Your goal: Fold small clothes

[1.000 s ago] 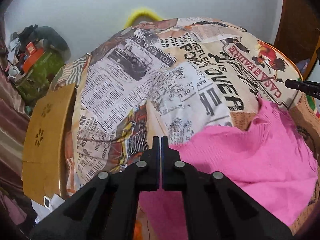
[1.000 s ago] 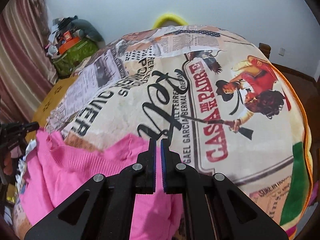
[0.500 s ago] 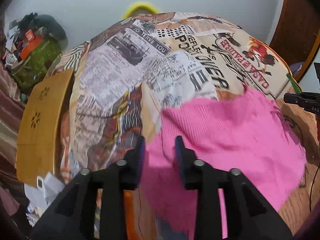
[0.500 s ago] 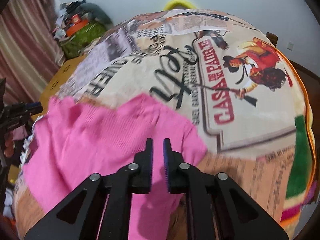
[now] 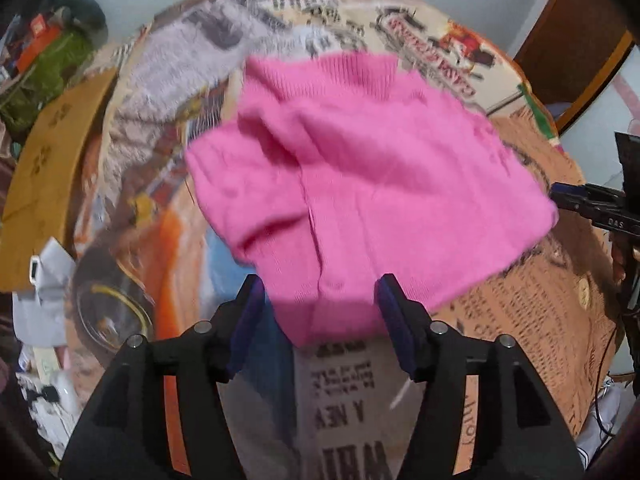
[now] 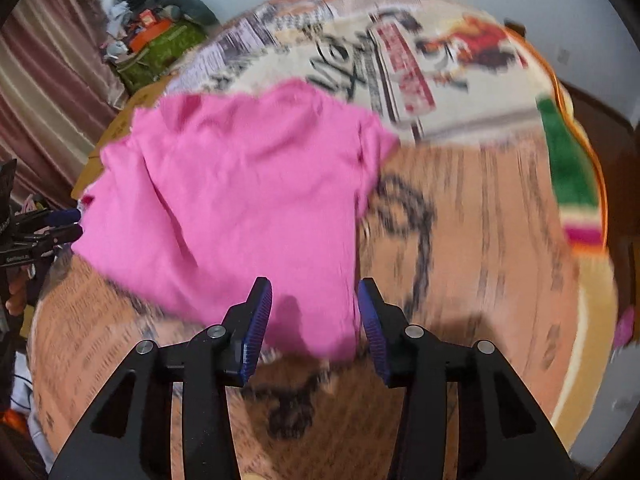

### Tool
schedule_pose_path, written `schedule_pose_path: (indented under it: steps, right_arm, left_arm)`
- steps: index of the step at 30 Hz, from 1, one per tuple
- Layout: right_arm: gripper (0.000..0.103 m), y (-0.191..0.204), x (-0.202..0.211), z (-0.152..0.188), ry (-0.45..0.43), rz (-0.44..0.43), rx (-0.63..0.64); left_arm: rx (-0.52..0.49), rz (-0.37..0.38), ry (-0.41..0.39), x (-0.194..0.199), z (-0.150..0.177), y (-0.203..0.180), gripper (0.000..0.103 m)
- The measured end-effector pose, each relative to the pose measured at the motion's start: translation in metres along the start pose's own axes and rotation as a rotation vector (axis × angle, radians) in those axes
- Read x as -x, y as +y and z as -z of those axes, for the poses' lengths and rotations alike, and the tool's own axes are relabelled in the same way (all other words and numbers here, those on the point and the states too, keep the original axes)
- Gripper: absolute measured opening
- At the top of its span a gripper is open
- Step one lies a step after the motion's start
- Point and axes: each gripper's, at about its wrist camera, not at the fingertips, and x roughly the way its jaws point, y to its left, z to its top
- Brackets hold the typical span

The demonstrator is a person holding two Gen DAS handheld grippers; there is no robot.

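A pink sweater [image 5: 360, 184] lies loosely folded on a bed's printed blanket [image 6: 480, 220], both the left gripper [image 5: 320, 316] and right gripper [image 6: 316, 312] having just spread their jaws, released; its soft knit could slump and undo the fold.

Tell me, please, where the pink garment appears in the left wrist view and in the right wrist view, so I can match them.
Left wrist view: the pink garment fills the centre, its near edge between the open left gripper fingers.
Right wrist view: centre-left, its near corner between the open right gripper fingers.
Shared landmark: the printed blanket under it, with its red lettering.
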Motion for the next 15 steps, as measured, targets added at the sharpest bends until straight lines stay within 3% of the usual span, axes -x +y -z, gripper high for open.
schedule_pose_path:
  steps: [2,4,5,6,9,10,15]
  right_arm:
    - [0.041,-0.004,-0.007,0.008,0.024,-0.016,-0.029]
    - [0.041,-0.007,-0.015,0.011,0.037,-0.021,-0.047]
    - [0.041,-0.006,-0.017,0.012,0.033,-0.027,-0.046]
    - [0.041,-0.004,-0.018,0.013,0.024,-0.03,-0.035]
    - [0.017,0.002,-0.02,0.011,0.031,-0.048,-0.014]
    - [0.014,0.004,-0.021,0.011,0.035,-0.05,-0.01]
    - [0.011,0.011,-0.017,0.018,0.03,-0.013,0.031]
  left_arm:
    - [0.021,0.007,-0.016,0.001,0.002,0.0,0.058]
    - [0.018,0.026,-0.023,0.003,0.002,-0.001,0.033]
    - [0.01,0.03,-0.023,0.004,0.002,-0.003,0.012]
    - [0.002,0.015,-0.032,0.006,0.002,-0.005,0.008]
    - [-0.015,-0.022,-0.069,0.017,0.005,-0.007,0.008]
    - [-0.015,-0.035,-0.08,0.021,0.007,-0.007,0.007]
    - [0.006,-0.08,-0.136,0.043,0.025,0.002,0.002]
